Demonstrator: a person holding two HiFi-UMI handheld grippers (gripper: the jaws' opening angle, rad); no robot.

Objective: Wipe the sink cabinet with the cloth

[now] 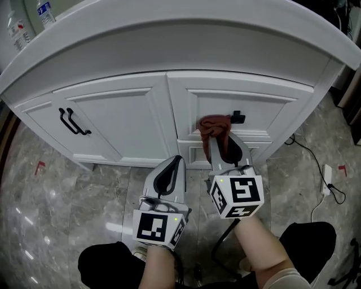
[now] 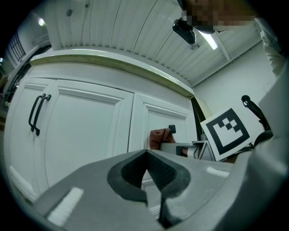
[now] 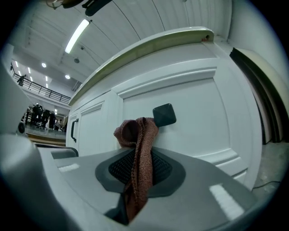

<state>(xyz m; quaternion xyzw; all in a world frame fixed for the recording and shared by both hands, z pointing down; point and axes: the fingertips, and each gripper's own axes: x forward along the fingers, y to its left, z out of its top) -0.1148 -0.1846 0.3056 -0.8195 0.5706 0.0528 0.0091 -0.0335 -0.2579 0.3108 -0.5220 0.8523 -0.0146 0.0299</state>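
The right gripper (image 3: 138,155) has its fingers (image 3: 201,180) pinching a rust-brown cloth (image 3: 137,135). A strip of the cloth runs down between the dark pads and its bunched end stands up past the tips. That bunched end sits at the front of the white sink cabinet (image 1: 124,121), on the right-hand panel, just beside and slightly below a small black knob (image 3: 164,115); whether the cloth actually presses on the panel cannot be told. The left gripper (image 2: 146,155) is held lower and just to the left of the right one. Its fingers (image 2: 90,189) are pressed together with nothing between them, and they point toward the seam between the two cabinet fronts without touching it. Further left, the left door carries two black bar handles (image 1: 72,121). The curved white tabletop (image 1: 169,34) overhangs the doors, with bottles (image 1: 45,12) at its far left end. Below lies a grey marbled floor (image 1: 51,197), where a white cable (image 1: 330,186) trails at the right.
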